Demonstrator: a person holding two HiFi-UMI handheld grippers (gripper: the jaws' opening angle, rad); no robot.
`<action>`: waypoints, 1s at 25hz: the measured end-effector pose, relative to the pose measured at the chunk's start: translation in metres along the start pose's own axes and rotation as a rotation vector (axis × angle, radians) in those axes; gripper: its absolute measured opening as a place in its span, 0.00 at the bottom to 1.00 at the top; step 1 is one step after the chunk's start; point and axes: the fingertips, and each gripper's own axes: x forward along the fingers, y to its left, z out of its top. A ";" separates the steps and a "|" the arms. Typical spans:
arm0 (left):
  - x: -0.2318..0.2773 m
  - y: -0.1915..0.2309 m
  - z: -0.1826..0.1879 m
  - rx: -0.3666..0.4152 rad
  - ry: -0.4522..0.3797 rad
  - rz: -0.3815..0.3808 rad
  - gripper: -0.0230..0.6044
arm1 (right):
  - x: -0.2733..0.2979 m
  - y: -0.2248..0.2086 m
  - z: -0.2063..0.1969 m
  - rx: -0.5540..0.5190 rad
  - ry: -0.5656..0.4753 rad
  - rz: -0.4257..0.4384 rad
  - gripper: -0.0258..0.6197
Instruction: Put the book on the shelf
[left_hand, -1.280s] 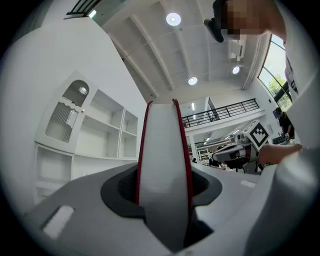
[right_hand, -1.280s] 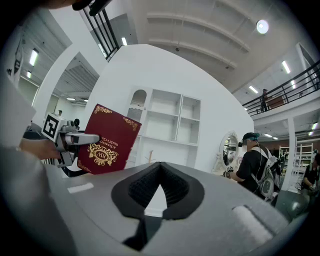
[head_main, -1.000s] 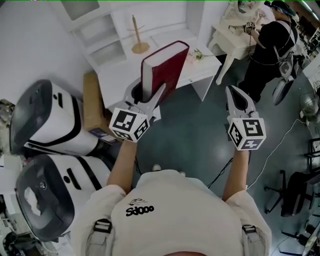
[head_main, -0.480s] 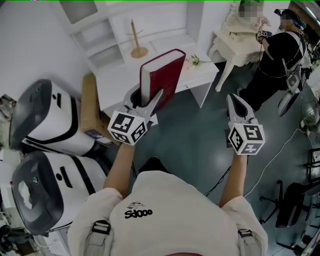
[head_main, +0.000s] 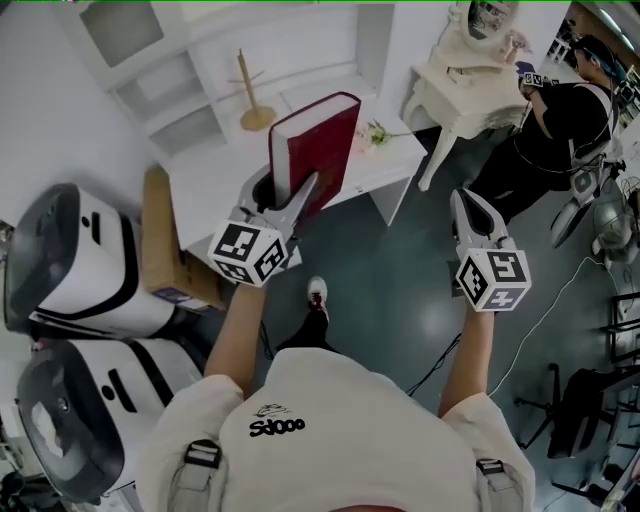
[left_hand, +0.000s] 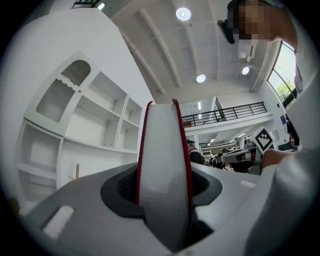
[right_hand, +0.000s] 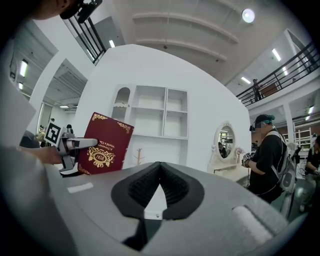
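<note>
A dark red book (head_main: 318, 148) with white pages stands upright in my left gripper (head_main: 290, 192), which is shut on its lower edge, one jaw on each cover. In the left gripper view the page edge (left_hand: 165, 165) fills the gap between the jaws. The book is held over the white desk (head_main: 205, 180), below the white shelf unit (head_main: 165, 85). My right gripper (head_main: 464, 200) hangs over the floor to the right, shut and empty. The right gripper view shows its pads (right_hand: 172, 185) meeting, with the book's gold-printed cover (right_hand: 104, 146) at the left and the shelf (right_hand: 160, 116) behind.
A wooden stand (head_main: 248, 100) sits on the desk by the shelf. A cardboard box (head_main: 165, 235) and two white-and-black machines (head_main: 75, 265) are at the left. A white dressing table with a mirror (head_main: 470, 75) and a person in black (head_main: 560, 125) are at the right.
The left gripper and book have shifted slightly up and left towards the shelf. A shoe now shows on the floor below the grippers. The right gripper has hardly moved.
</note>
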 end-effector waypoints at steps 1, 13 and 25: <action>0.011 0.009 -0.001 -0.004 -0.005 0.002 0.39 | 0.011 -0.006 0.003 -0.002 -0.004 -0.006 0.04; 0.146 0.120 -0.003 -0.020 -0.014 -0.047 0.39 | 0.166 -0.057 0.040 -0.011 -0.011 -0.045 0.04; 0.247 0.193 -0.008 -0.029 -0.029 -0.088 0.39 | 0.278 -0.092 0.060 -0.033 -0.014 -0.053 0.04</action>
